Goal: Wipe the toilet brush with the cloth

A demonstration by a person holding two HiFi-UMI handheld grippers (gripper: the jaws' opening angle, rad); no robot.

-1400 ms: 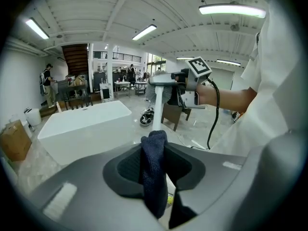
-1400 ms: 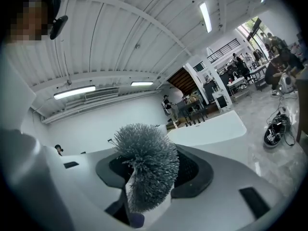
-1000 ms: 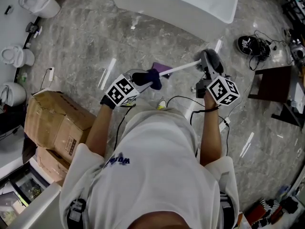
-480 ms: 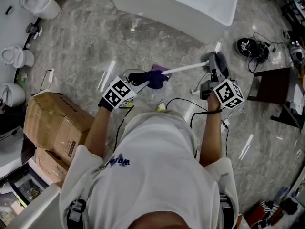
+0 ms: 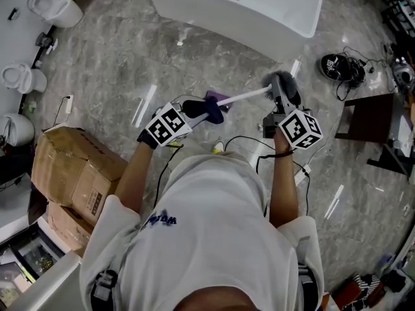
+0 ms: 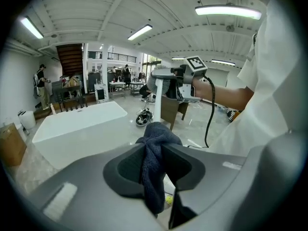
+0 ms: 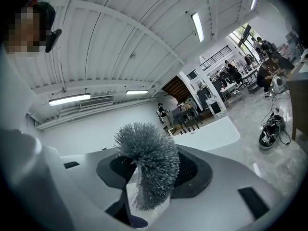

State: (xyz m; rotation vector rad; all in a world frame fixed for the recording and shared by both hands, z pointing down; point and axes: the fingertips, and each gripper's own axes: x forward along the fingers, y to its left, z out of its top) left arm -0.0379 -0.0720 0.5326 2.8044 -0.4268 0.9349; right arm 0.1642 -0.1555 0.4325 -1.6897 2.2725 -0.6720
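My left gripper (image 5: 192,109) grips a dark blue cloth (image 5: 207,109) and its jaws are closing, with the cloth bunched between the pads (image 6: 155,153). The cloth wraps the white handle (image 5: 243,96) of the toilet brush near its purple end (image 5: 216,96). In the left gripper view the handle (image 6: 157,102) rises just behind the cloth. My right gripper (image 5: 279,100) is shut on the brush close to its grey bristle head (image 5: 286,83). In the right gripper view the bristles (image 7: 150,160) fill the gap of the right gripper (image 7: 151,174).
A white bathtub (image 5: 246,5) stands ahead on the grey marble floor. Cardboard boxes (image 5: 71,167) and toilets (image 5: 23,76) lie to the left. A dark table (image 5: 373,118) and a tangle of cables (image 5: 340,63) are to the right. A black cable (image 5: 249,138) trails near my feet.
The right gripper with the brush head has shifted a little left since half a second ago. The cloth stays on the handle near its purple end.
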